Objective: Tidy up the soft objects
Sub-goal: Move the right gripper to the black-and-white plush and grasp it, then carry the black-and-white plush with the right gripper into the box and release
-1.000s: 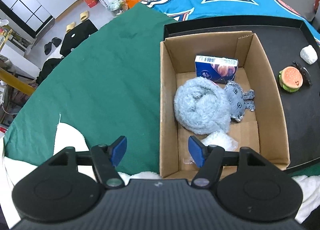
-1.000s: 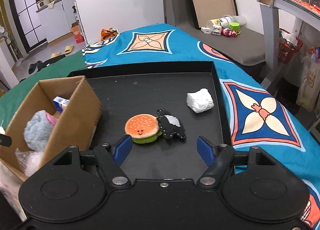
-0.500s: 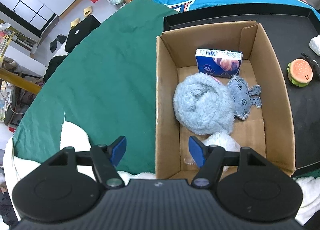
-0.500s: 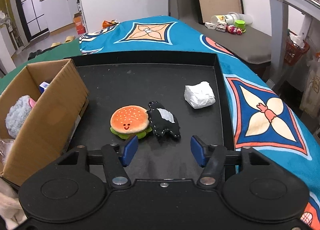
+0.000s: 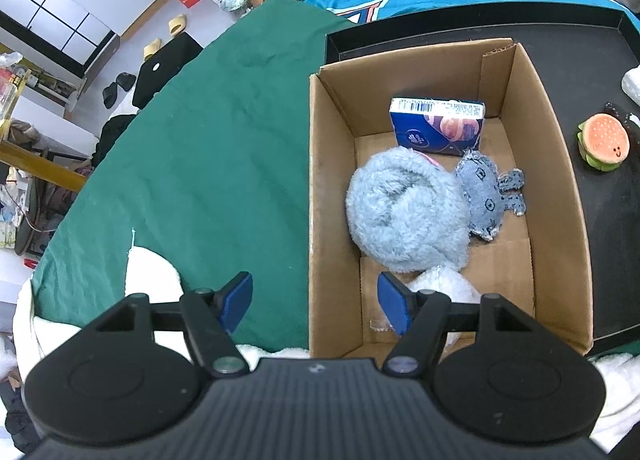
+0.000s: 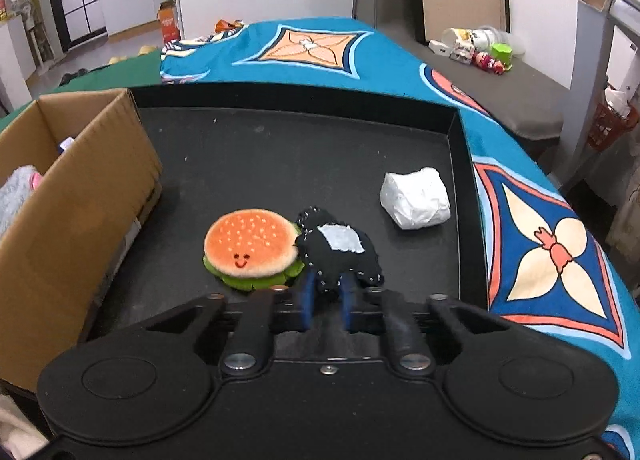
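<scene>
On the black tray (image 6: pixel 280 155) lie a burger plush (image 6: pixel 250 250), a black felt toy (image 6: pixel 340 248) touching its right side, and a white wrapped lump (image 6: pixel 416 197). My right gripper (image 6: pixel 328 300) is low over the tray, its jaws closing tight on the black toy's near edge, which is pinched between the blue pads. My left gripper (image 5: pixel 314 296) hangs open and empty above the near wall of the cardboard box (image 5: pixel 328 179). Inside the box are a fluffy blue plush (image 5: pixel 404 211), a denim toy (image 5: pixel 484 195), a blue carton (image 5: pixel 438 125) and a white plastic-wrapped bundle (image 5: pixel 444 284).
The box (image 6: pixel 72 195) stands on the tray's left end. A green cloth (image 5: pixel 200 159) covers the table left of it, and a blue patterned cloth (image 6: pixel 312 47) lies beyond and to the right. White fluffy fabric (image 5: pixel 152 272) lies at the near edge.
The right gripper sank toward the tray and its jaws went from wide apart to closed on the black felt toy. The left gripper stayed open over the box.
</scene>
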{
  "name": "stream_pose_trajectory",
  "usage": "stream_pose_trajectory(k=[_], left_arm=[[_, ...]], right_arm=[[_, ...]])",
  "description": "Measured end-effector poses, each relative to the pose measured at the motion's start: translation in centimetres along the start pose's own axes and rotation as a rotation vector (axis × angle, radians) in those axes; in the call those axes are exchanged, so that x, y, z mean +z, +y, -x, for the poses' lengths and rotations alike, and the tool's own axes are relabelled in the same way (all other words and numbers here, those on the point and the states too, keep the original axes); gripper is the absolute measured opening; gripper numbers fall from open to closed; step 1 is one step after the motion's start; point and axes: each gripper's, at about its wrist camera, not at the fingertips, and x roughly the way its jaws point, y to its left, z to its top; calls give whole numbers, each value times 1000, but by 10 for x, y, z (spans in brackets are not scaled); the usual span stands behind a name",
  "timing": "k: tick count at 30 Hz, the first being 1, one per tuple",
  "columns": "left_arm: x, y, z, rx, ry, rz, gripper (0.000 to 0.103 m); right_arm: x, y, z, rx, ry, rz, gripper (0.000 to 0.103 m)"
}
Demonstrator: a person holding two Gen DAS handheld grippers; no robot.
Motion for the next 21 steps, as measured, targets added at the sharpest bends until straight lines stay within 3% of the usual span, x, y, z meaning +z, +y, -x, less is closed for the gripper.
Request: stream_pose_trajectory(k=[21], left_arm=[[-12, 19, 13, -91, -67, 57, 68]], right_arm=[[18, 14, 76, 30, -100, -18, 6]])
